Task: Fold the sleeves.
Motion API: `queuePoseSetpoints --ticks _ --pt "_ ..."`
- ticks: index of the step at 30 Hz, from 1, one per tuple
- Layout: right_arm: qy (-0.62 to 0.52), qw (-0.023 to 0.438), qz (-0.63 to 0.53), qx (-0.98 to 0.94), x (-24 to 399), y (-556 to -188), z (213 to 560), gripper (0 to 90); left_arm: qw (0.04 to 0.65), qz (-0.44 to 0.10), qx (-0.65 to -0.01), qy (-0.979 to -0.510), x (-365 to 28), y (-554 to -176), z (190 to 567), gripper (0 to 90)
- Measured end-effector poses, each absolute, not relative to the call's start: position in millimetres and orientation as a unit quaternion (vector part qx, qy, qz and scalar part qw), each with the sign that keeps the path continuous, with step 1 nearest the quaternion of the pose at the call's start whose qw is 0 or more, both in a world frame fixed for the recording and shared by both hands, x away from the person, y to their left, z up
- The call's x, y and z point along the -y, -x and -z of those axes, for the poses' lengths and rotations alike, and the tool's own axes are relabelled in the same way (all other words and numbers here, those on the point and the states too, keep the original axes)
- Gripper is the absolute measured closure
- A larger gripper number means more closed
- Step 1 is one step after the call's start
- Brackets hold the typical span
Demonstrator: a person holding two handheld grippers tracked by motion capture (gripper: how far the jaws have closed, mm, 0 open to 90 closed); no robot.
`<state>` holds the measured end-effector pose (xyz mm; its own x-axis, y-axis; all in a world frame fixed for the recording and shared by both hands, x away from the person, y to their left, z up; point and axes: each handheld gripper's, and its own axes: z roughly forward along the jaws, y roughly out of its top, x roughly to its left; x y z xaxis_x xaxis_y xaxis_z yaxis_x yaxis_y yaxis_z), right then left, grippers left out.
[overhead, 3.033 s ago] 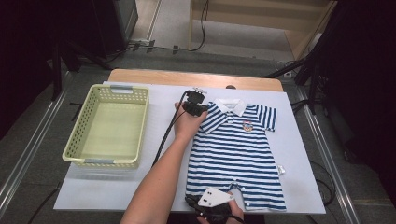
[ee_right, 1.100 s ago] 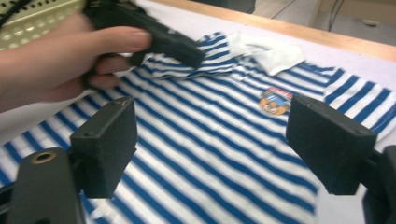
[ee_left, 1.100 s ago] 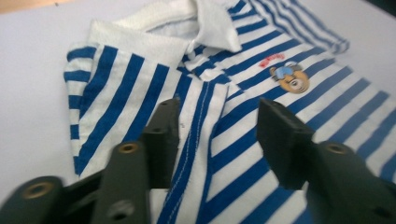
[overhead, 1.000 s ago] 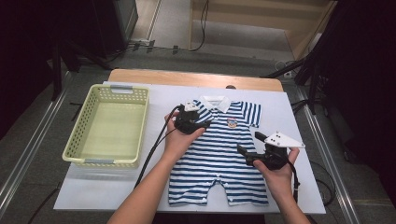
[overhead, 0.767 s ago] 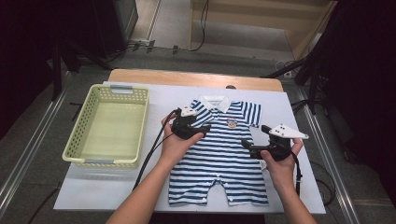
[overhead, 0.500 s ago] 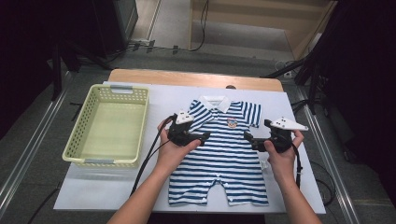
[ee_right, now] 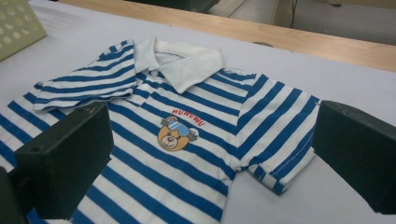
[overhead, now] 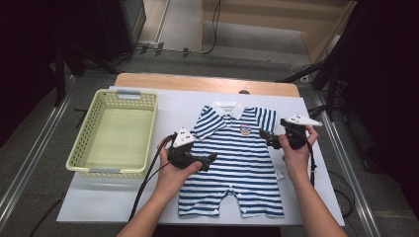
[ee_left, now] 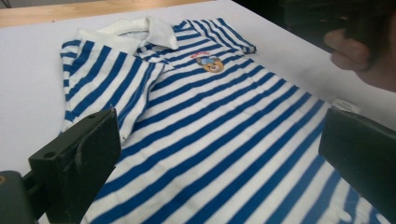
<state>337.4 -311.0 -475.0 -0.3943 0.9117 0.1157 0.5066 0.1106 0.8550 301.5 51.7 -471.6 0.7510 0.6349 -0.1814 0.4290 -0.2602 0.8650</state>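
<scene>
Striped romper [overhead: 236,163] is laid flat, front up, on the white sheet of the counter [overhead: 188,106], with the white collar [overhead: 228,108] at the far end and the leg openings near the person's edge. A pale green basket [overhead: 114,132] is seen well apart on its left. The left tool [overhead: 200,163] is held at the garment's left edge beside the sleeve, and the right tool [overhead: 269,139] is held at its right edge beside the other sleeve [ee_right: 280,135]. Both tools are spread wide with nothing between the jaws; the jaws of both have just been opening, and no cloth is pinched in either gripper view.

The step in hand is judged to be a fresh grip on the two sides for a fold. It is done well if each tool is lowered until one jaw can be slid under the cloth edge, so that a single layer at the side seam is caught rather than a bunch of the front. Matching points should be taken on both sides, so that the stripes stay level when the cloth is lifted. The bear print [ee_right: 176,133] can be used as a centre mark. The jaws should be closed only once the cloth is seated well between them.
</scene>
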Motion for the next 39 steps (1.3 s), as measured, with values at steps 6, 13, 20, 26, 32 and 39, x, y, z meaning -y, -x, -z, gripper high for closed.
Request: queuePoseSetpoints --ticks 6,13,20,26,32,39 --pt "-0.515 0.23 -0.433 -0.703 317.3 -354.9 475.7 0.0 0.516 -0.104 -0.335 -0.781 -67.6 -287.9 474.9 0.0" --pt "-0.535 0.219 -0.417 -0.701 327.6 -375.0 484.9 2.7 0.511 -0.107 -0.337 -0.783 -80.5 -276.0 480.7 0.0" --pt "-0.564 0.208 -0.412 -0.685 339.0 -392.1 496.8 7.8 0.508 -0.106 -0.33 -0.789 -84.8 -263.9 489.1 0.0" --pt "-0.589 0.211 -0.388 -0.677 349.0 -401.9 512.8 15.6 0.503 -0.113 -0.32 -0.795 -84.8 -256.6 492.7 0.0" --pt "-0.609 0.219 -0.377 -0.662 355.2 -407.2 516.6 27.4 0.503 -0.106 -0.315 -0.798 -82.9 -250.9 497.4 0.0" --pt "-0.618 0.229 -0.35 -0.666 355.8 -418.5 515.6 40.4 0.502 -0.106 -0.318 -0.797 -84.0 -251.1 499.9 0.0"
